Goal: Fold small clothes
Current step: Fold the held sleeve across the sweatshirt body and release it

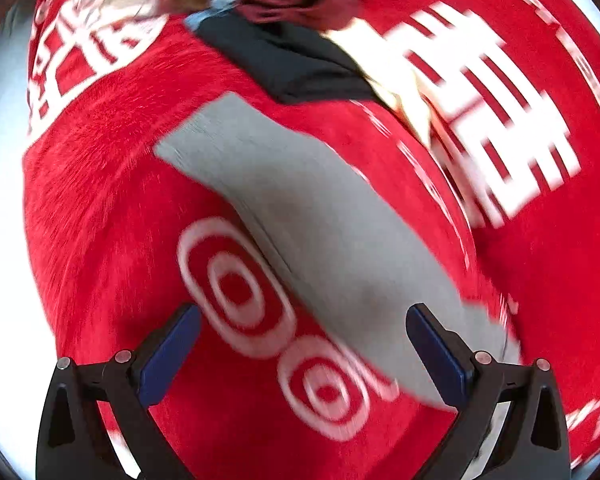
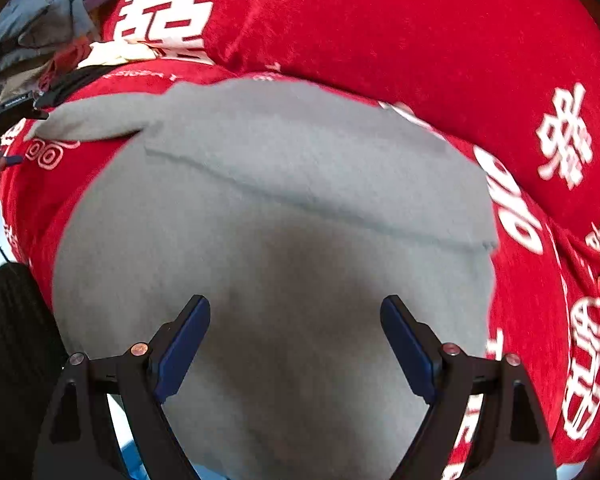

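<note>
Your working surface is the red blanket (image 2: 380, 20) with white printed characters, covering everything under both cameras. On it lies the grey garment (image 2: 268, 208), spread flat with one fold line across its far part and a narrow strip (image 1: 300, 208) running out toward the left side of the blanket. Beyond that strip, at the blanket's far left corner, sits a pile of other clothes (image 2: 40, 20), with a black piece (image 1: 284, 60) just beside it.

Your right gripper (image 2: 296, 332) hangs over the garment's near part, fingers spread, nothing between them. Your left gripper (image 1: 300, 344) hovers over the strip's near end, fingers spread wide, also empty.

The risk: pinching blanket together with grey cloth, since both are soft and lie flush. The left view is blurred, so aim is uncertain. The blanket's right side is open room.
</note>
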`<action>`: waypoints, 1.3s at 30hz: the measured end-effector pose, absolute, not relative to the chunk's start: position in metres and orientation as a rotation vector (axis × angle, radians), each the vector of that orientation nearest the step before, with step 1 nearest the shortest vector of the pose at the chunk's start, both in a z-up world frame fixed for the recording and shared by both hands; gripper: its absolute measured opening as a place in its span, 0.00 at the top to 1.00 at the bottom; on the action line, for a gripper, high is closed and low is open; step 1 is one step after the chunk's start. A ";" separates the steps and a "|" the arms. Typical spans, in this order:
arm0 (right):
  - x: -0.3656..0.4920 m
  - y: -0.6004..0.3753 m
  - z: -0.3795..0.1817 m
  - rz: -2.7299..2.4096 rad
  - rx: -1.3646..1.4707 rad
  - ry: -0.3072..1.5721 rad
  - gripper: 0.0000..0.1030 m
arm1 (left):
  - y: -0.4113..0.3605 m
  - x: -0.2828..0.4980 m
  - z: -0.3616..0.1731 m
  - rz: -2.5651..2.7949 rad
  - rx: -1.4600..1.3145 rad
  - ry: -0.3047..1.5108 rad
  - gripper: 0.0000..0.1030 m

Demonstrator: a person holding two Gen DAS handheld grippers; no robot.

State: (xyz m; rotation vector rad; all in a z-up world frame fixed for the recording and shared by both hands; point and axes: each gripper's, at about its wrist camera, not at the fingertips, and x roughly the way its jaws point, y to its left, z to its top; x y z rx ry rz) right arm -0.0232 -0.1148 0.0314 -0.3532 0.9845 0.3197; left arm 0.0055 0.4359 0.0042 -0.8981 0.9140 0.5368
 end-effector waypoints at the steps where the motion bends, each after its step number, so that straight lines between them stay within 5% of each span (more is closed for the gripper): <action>1: -0.019 -0.104 0.034 0.328 -0.361 0.978 0.13 | 0.449 0.007 -0.003 0.525 -0.944 0.894 0.00; 7: -0.003 -0.058 0.036 0.372 -0.437 0.961 0.13 | 0.476 0.032 0.002 0.510 -0.927 0.767 0.03; 10: 0.014 -0.043 0.038 0.372 -0.470 0.948 0.13 | 0.480 0.049 -0.001 0.497 -0.874 0.823 0.91; 17: 0.117 0.000 0.043 0.310 -0.342 0.983 0.13 | 0.484 0.032 0.005 0.458 -0.904 0.753 0.91; 24: 0.192 0.075 -0.009 0.161 -0.377 1.069 0.13 | 0.482 0.020 0.014 0.419 -0.909 0.718 0.91; 32: 0.162 0.163 -0.040 0.344 -0.431 1.111 0.13 | 0.477 0.015 0.033 0.409 -0.879 0.692 0.91; 39: 0.130 0.161 -0.007 0.402 -0.457 1.023 0.14 | 0.447 0.020 0.063 0.410 -0.757 0.686 0.91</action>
